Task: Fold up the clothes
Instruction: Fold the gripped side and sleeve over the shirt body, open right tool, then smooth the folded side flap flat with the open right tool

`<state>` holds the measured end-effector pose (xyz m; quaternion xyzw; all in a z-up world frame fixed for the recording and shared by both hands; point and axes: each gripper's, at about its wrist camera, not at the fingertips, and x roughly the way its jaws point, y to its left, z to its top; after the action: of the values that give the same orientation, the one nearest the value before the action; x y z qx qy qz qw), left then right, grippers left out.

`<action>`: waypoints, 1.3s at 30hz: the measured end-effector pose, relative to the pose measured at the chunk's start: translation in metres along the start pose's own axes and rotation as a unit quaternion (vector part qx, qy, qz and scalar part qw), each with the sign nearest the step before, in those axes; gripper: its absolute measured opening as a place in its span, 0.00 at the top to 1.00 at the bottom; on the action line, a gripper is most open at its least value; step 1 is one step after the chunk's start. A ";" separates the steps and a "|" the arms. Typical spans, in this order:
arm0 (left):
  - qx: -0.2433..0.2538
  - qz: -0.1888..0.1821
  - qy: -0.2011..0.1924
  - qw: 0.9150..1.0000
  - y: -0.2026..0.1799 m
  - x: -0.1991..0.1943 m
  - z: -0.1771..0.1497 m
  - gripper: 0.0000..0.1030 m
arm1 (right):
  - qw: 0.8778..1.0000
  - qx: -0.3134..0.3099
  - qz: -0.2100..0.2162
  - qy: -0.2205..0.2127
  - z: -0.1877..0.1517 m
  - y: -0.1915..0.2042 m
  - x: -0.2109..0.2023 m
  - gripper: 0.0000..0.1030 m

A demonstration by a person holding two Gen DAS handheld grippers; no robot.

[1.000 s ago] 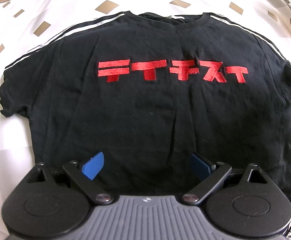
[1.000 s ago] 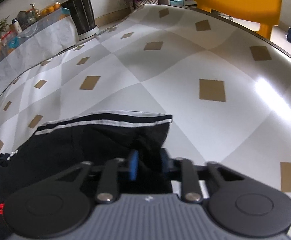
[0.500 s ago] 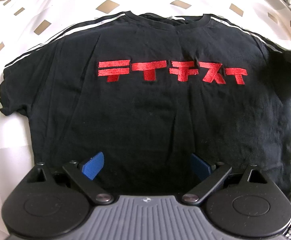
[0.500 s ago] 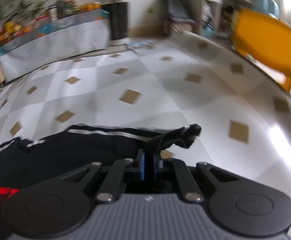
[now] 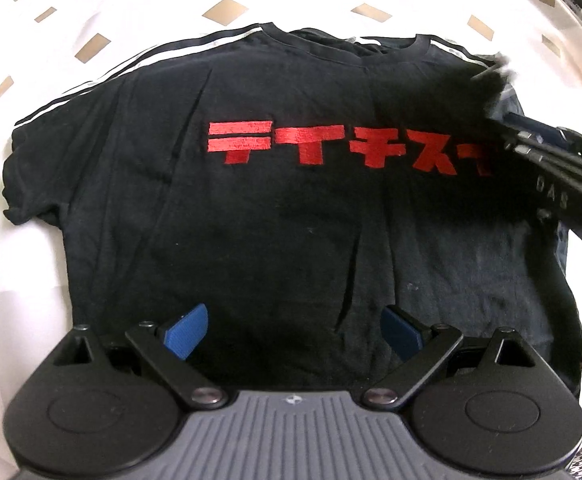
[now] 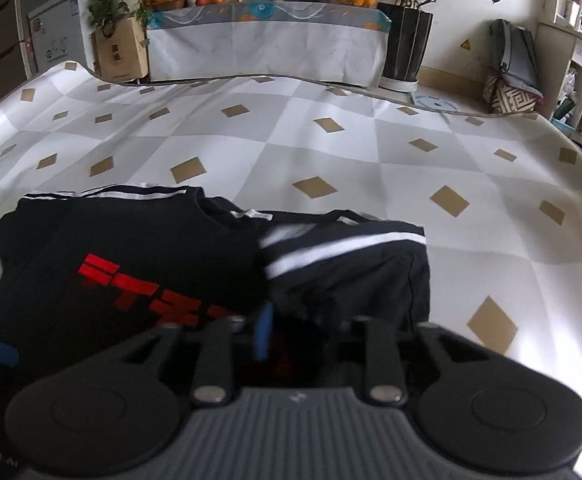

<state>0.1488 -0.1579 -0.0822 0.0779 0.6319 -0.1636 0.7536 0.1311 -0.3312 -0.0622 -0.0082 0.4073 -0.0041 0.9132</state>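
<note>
One black cotton T-shirt with red lettering [image 5: 291, 208] lies flat on the white, tan-diamond-patterned worktop [image 6: 331, 148], directly ahead of the left gripper [image 5: 293, 330], jaws wide apart. Right gripper [image 6: 295, 334], jaws clamped on the white-striped sleeve [image 6: 343, 268], folded over the chest.

The left camera looks down from close above the black cotton T-shirt with red letters [image 5: 291, 216], toward 12 o'clock. The right camera sits low, seeing that shirt [image 6: 131, 264] too.
</note>
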 end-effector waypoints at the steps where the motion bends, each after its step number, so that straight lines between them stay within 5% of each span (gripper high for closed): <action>1: -0.002 -0.001 0.000 1.000 0.001 0.000 0.000 0.09 | 1.000 0.004 0.003 -0.004 0.001 -0.001 -0.002 0.65; 5: -0.009 -0.001 -0.002 1.000 0.004 0.001 0.001 0.09 | 0.999 0.036 0.018 -0.017 0.006 -0.013 -0.009 0.60; 14: -0.015 -0.002 0.000 1.000 0.005 -0.001 -0.001 0.09 | 0.995 0.090 -0.030 0.002 0.002 -0.056 -0.003 0.59; 20: -0.019 -0.001 0.003 1.000 0.004 0.001 0.000 0.09 | 0.987 0.162 -0.013 -0.001 0.000 -0.084 -0.003 0.57; 32: -0.024 0.019 0.007 0.999 0.007 0.007 -0.001 0.09 | 0.980 0.192 0.055 0.011 0.012 -0.066 0.021 0.55; 39: -0.056 0.020 0.010 0.998 0.020 0.010 0.002 0.09 | 0.978 0.199 0.050 0.039 0.009 -0.055 0.044 0.55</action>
<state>0.1589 -0.1410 -0.0934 0.0498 0.6457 -0.1124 0.7536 0.1672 -0.3865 -0.0879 0.1946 0.4335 -0.0398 0.8790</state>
